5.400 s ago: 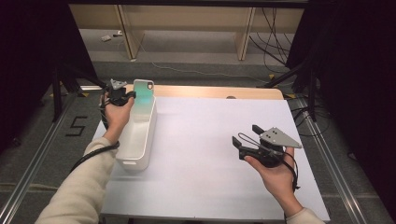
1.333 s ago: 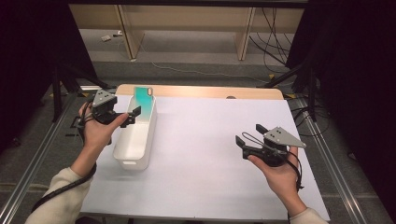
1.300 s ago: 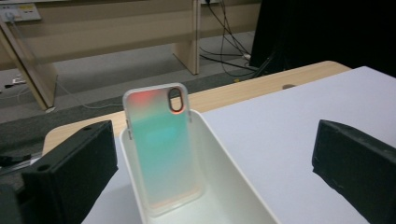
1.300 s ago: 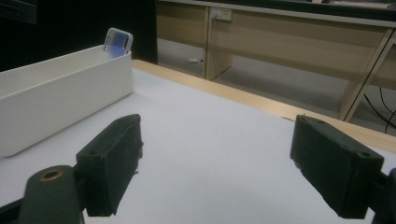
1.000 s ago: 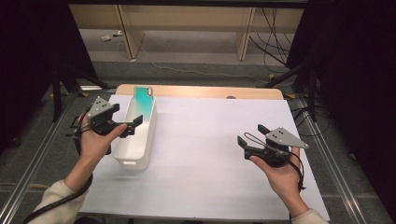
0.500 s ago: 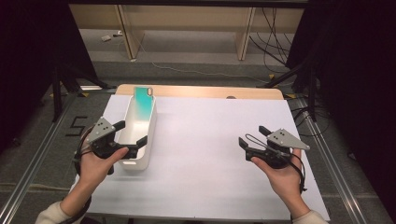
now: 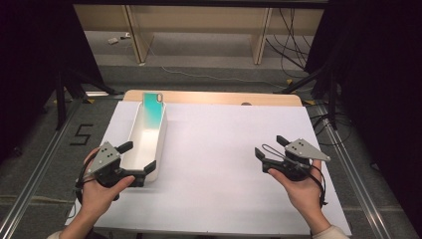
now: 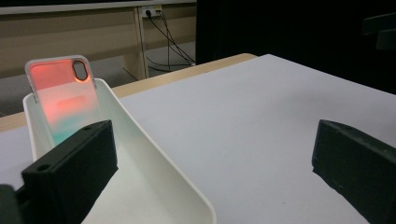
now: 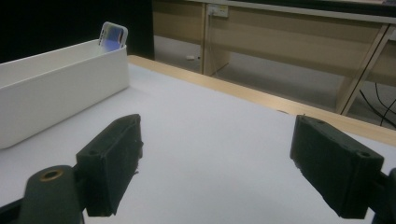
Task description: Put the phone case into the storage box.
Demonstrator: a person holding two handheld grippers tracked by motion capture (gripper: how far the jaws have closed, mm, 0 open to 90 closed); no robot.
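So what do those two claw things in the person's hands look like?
Each tool, left and right, is black with two blocky jaws and a grey three-cornered plate on top. A thin black cable loops from the right one. Pale sleeve cuffs show at the wrists.

Even overhead light brightens the white surface while surrounding curtains sink into darkness. Soft, short shadows sit under each black claw. Near jaws blur in both gripper views; the translucent phone case glows red-orange.
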